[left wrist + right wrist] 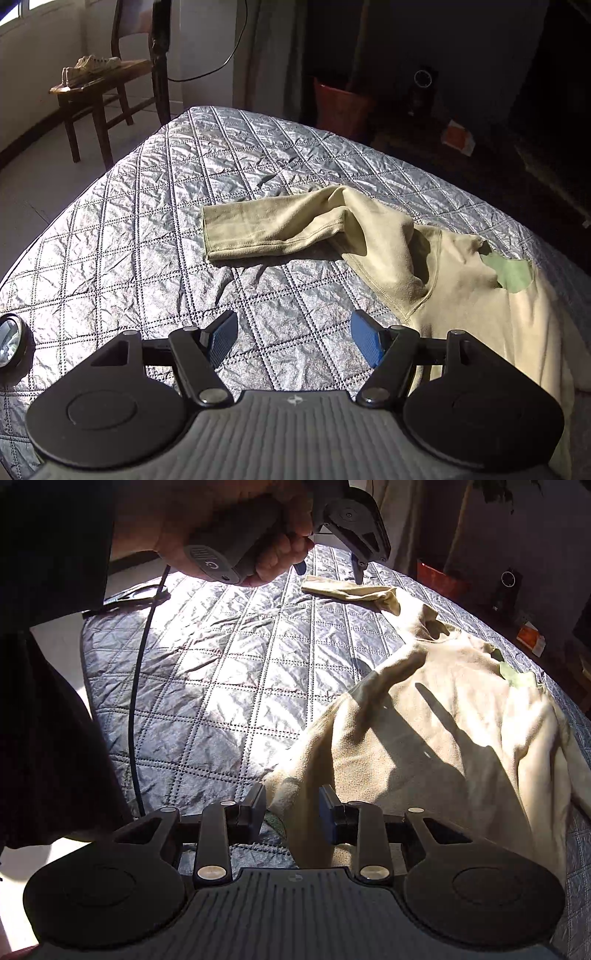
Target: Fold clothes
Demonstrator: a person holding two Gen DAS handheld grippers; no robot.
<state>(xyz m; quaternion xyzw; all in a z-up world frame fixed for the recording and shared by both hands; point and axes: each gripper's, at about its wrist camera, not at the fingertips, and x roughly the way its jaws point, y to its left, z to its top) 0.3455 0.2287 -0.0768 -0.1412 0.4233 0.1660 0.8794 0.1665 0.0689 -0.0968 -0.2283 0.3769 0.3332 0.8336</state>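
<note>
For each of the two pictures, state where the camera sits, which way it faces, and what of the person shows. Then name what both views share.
Left wrist: sits on the left gripper, faces down across the quilted bedspread at the beige long-sleeved top; no body shows.
Right wrist: sits on the right gripper, over the top's near edge; the left hand shows.
Shared: top, bedspread, left gripper.

No readable text; small compass-like emblem on hand-held gripper (293, 341) body.

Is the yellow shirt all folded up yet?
Not yet. The shirt lies rumpled and mostly spread on the quilt, with one sleeve stretched out to the side.
</note>
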